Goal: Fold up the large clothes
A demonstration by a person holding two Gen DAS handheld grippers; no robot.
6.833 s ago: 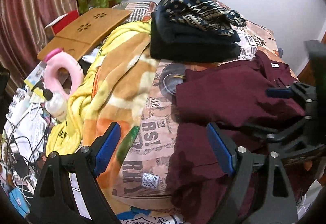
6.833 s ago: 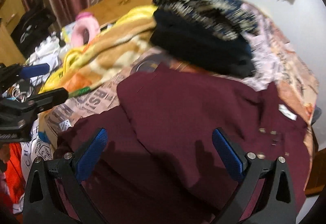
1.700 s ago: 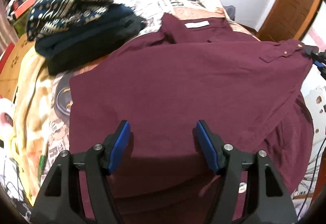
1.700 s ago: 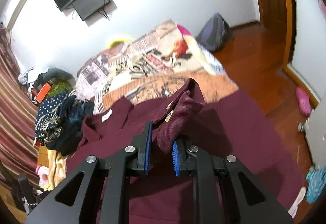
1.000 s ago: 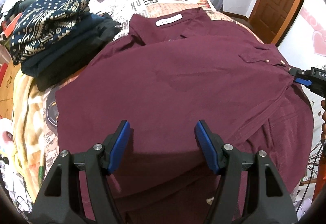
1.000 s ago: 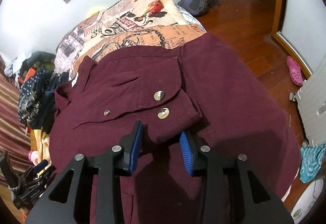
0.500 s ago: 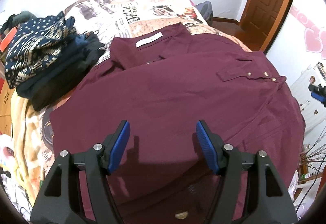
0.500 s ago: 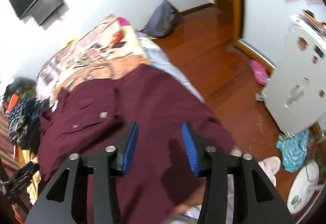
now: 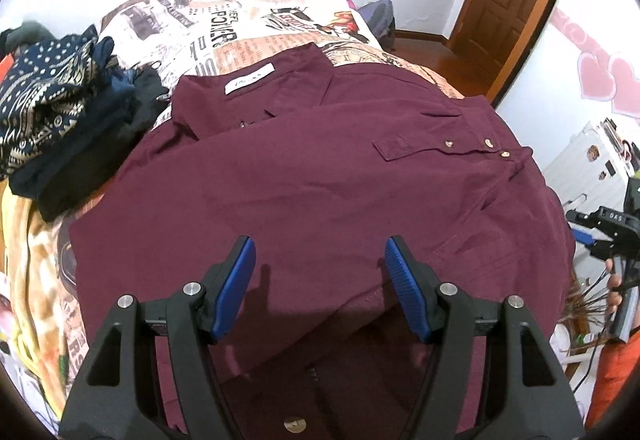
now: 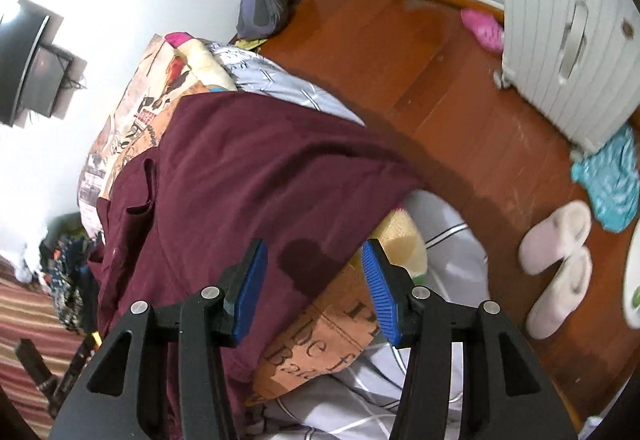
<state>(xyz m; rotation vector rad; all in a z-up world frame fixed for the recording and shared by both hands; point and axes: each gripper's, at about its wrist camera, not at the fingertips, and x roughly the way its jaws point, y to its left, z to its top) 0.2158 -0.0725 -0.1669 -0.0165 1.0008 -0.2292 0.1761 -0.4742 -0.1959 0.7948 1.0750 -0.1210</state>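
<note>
Two tools are hovering over the work, and we are holding nothing in either. Our left tool point(image 9: 318, 284) is standing with its blue pads wide apart above the lower half of the maroon button-up shirt point(image 9: 304, 192); our right tool point(image 10: 314, 284) is gaping almost as wide over the shirt's edge where it is draping off the side of the bed point(image 10: 320, 336).

We are looking at the shirt lying spread across the bed, collar point(image 9: 256, 88) away from us, with one sleeve folded over the body so its buttoned cuff point(image 9: 472, 148) is resting near the right side. We are judging the cloth soft, light and limp, apt to sag and slide, so we are favouring pinches at firmer spots: hem, side seam, cuff or shoulder.

We are seeing a white neck label point(image 9: 250, 79), its writing too small to read. On the newspaper-print bedspread point(image 9: 248, 16) we are reading "POWER"; nearer the right tool, letters like "Be f". A stack of dark folded clothes point(image 9: 60, 128) is sitting beside the shirt.
</note>
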